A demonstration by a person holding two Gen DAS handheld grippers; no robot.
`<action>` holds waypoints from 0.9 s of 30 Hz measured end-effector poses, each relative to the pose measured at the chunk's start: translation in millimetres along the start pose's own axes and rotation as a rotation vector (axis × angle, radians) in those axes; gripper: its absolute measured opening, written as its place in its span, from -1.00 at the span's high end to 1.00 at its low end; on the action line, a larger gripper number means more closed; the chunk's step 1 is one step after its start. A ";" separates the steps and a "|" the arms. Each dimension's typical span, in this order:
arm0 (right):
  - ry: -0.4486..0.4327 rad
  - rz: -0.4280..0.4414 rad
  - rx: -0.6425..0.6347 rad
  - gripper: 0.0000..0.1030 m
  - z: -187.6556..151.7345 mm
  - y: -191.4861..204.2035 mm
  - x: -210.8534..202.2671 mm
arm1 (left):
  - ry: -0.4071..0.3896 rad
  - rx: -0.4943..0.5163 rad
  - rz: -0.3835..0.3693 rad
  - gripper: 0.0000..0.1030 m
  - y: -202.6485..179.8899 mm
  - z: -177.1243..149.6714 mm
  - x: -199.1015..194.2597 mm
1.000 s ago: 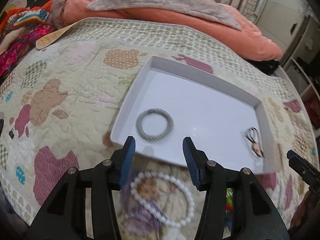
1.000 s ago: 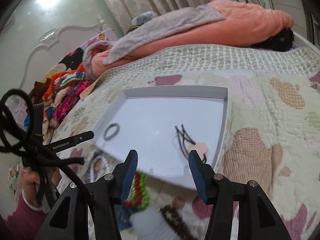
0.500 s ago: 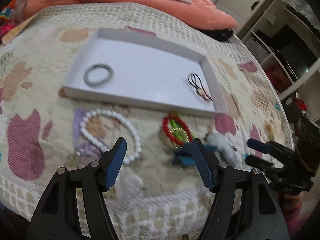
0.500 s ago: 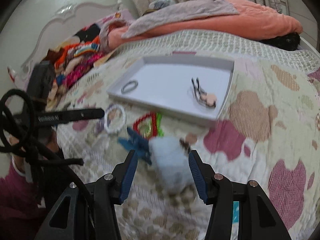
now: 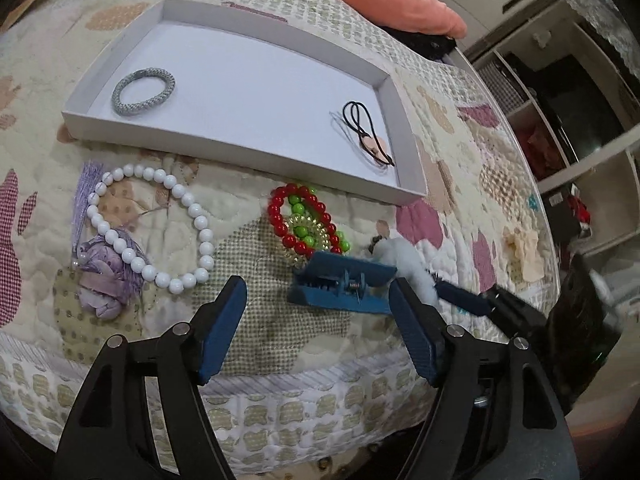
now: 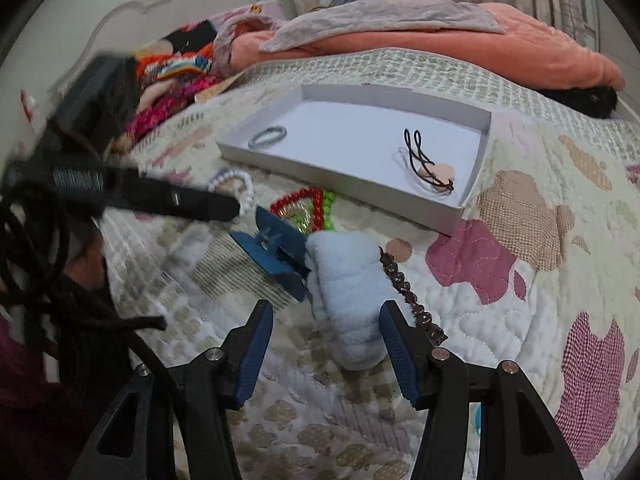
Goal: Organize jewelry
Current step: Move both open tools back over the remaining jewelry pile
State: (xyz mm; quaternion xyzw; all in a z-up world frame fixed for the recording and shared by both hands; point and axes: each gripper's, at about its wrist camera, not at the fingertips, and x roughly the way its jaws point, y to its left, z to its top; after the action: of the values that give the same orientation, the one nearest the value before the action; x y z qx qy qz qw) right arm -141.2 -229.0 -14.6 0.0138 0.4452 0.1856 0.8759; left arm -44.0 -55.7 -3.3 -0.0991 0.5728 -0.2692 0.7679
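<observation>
A white tray (image 5: 244,154) (image 6: 344,182) lies on the quilt and holds a grey braided hair tie (image 5: 144,90) (image 6: 267,136) and a black elastic with a pink charm (image 5: 368,136) (image 6: 430,164). In front of it lie a white bead bracelet (image 5: 160,224) on a purple tassel piece (image 5: 102,276), red and green bead bracelets (image 5: 306,222) (image 6: 310,206), a blue hair claw (image 5: 340,288) (image 6: 276,250), a fluffy pale-blue clip (image 6: 350,292) (image 5: 404,264) and a brown bead strand (image 6: 408,294). My left gripper (image 5: 318,328) is open above the claw. My right gripper (image 6: 326,352) is open, straddling the fluffy clip.
An orange blanket (image 6: 440,44) and a grey throw (image 6: 380,16) lie along the far side of the bed. Colourful clothes (image 6: 172,80) are piled at the headboard. Shelves (image 5: 560,120) stand beyond the bed's right edge. The quilt's front edge (image 5: 280,392) is just below the left gripper.
Both grippers have pulled back from over the tray toward the bed's near edge. The loose bracelets, claw and fluffy clip now sit in front of them. Both stay open.
</observation>
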 end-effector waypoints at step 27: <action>-0.153 0.002 -0.111 -0.24 -13.8 -2.1 -24.7 | 0.011 -0.422 -0.001 -0.54 -7.4 -7.5 19.9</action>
State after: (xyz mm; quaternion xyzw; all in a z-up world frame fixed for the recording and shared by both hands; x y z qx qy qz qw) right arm -164.7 -241.3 -4.2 -0.0200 0.3659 0.2094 0.9066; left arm -49.3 -71.2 -18.8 -0.2566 0.6205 -0.1439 0.7269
